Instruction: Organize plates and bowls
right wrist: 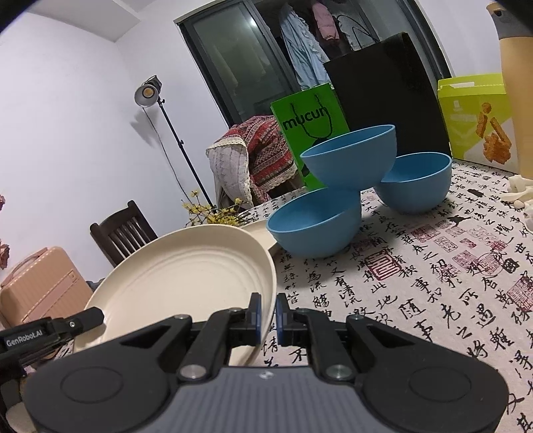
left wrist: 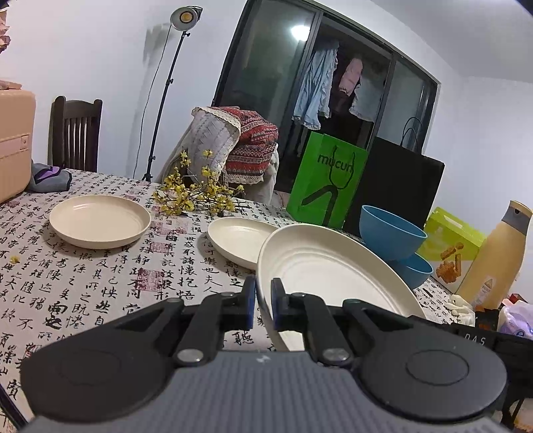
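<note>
Cream plate (left wrist: 329,266), tilted above the table (left wrist: 100,283), pinched at opposite rims between the nearly closed jaws of left gripper (left wrist: 263,299) and right gripper (right wrist: 268,314).

Worktop (right wrist: 433,283) covered with a calligraphy-print cloth. At its far edge: green "mucun" paper bag (left wrist: 328,180), black bag (left wrist: 399,190) beside it, yellow-green snack box (right wrist: 476,120), tan bottle (left wrist: 496,256). Yellow flower sprigs (left wrist: 196,195) lie loose. Lamp on stand (left wrist: 185,16) against wall. Pink suitcase (right wrist: 40,283) beside dark wooden chair (left wrist: 76,133).
</note>
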`<state>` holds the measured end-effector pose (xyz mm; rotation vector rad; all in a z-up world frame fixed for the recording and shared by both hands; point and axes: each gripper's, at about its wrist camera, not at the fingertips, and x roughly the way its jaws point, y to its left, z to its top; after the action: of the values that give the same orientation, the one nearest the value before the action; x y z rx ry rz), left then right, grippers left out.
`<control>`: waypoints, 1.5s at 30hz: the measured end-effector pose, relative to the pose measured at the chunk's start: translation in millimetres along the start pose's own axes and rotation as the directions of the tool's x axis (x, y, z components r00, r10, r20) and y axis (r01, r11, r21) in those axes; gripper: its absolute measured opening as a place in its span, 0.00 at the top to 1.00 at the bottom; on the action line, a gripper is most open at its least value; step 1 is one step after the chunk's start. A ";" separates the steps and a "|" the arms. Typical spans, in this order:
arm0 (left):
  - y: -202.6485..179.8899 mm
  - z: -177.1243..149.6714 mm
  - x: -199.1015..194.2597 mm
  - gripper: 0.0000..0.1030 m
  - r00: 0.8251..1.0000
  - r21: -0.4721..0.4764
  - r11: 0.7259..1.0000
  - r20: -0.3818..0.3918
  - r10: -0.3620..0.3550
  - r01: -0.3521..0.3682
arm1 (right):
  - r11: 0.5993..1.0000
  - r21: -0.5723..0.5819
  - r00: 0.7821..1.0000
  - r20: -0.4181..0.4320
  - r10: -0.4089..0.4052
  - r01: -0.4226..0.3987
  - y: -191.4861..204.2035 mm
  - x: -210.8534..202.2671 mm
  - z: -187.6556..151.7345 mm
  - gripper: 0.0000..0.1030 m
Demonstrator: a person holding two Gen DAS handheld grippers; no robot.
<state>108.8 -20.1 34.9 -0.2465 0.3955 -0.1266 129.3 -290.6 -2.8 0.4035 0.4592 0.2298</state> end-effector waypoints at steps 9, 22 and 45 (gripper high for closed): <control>-6.1 -10.5 6.6 0.90 1.000 0.011 1.000 -0.031 0.003 -0.002 | 1.000 0.005 1.000 -0.017 -0.018 0.018 -10.1 -0.6 -5.0 0.92; -14.3 -25.7 17.2 0.90 0.996 0.031 0.999 -0.085 0.007 -0.005 | 0.999 0.019 0.998 -0.043 -0.045 0.046 -24.7 -2.1 -13.2 0.92; -18.2 -44.8 32.2 0.90 0.988 0.040 0.999 -0.151 0.014 -0.008 | 0.997 0.024 0.993 -0.091 -0.078 0.080 -39.3 4.3 -22.4 0.92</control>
<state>119.2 -52.6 -12.2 -0.1962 0.5447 -0.1427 127.4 -317.2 -39.5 0.4019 0.5658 0.1656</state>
